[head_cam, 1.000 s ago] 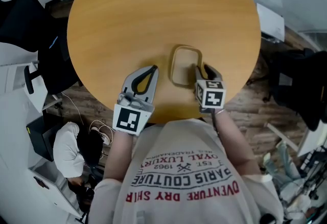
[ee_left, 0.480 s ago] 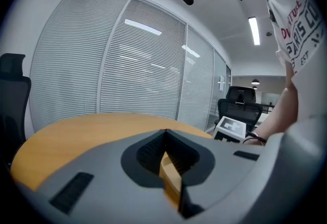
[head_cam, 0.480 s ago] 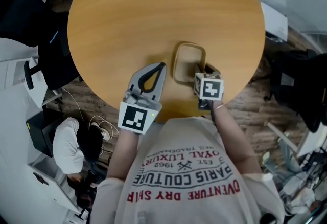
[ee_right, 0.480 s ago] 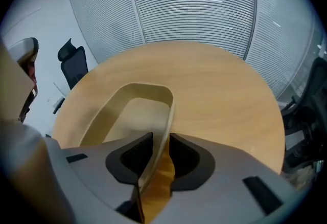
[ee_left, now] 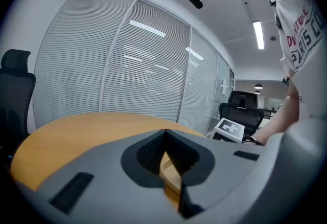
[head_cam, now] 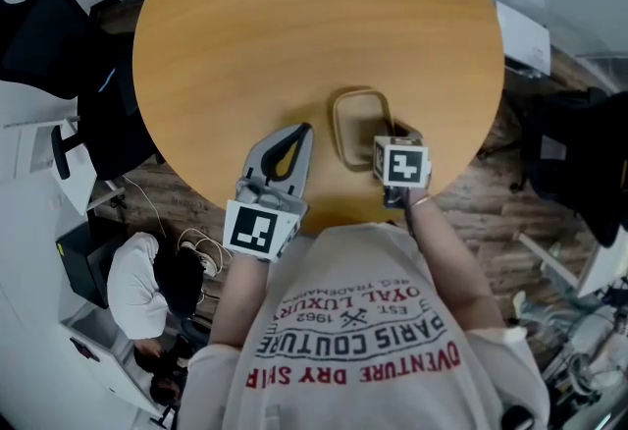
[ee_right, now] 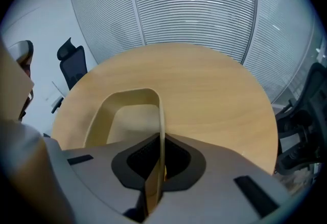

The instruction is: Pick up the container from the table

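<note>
A shallow tan container (head_cam: 359, 127) with rounded corners sits on the round wooden table (head_cam: 294, 26), near its front edge. My right gripper (head_cam: 387, 140) points steeply down over the container's right side. Its jaws are shut on the thin right wall, which runs up between them in the right gripper view as the container (ee_right: 129, 115) stretches away ahead of the right gripper (ee_right: 161, 139). Left of the container, my left gripper (head_cam: 301, 131) lies low over the table, apart from it. The left gripper (ee_left: 164, 131) has its tips together and holds nothing.
Black office chairs stand left (head_cam: 44, 40) and right (head_cam: 569, 158) of the table. Someone in white (head_cam: 137, 283) is low on the wooden floor at the lower left, beside cables. Glass walls with blinds (ee_right: 189, 3) lie beyond the table's far edge.
The right gripper's jaws, open around the container's right wall before, have closed on it. The left gripper has stayed about where it was.
</note>
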A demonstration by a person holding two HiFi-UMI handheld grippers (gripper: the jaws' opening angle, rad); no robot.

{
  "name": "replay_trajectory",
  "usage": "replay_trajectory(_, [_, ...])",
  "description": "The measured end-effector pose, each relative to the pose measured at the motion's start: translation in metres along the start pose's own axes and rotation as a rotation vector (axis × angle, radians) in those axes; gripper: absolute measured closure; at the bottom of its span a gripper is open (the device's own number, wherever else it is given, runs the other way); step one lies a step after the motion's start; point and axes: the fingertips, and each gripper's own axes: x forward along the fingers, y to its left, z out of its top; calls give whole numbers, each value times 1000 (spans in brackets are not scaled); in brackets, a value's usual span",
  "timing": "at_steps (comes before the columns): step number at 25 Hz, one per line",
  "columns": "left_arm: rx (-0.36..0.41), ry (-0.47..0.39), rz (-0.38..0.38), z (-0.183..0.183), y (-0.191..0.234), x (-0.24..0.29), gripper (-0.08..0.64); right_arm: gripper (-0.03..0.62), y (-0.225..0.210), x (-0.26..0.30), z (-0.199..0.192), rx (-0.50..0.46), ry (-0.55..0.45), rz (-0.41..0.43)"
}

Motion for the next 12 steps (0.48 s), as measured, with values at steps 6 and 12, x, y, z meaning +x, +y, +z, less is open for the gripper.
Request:
replay_trajectory(6, [-5,-6,14,6,-1,-3,558,591,2,-24,19,-27,-57,26])
replay_trajectory(12, [14,-9,53,16,3,-14,558,591,-4,-64,53,-55,-193,34])
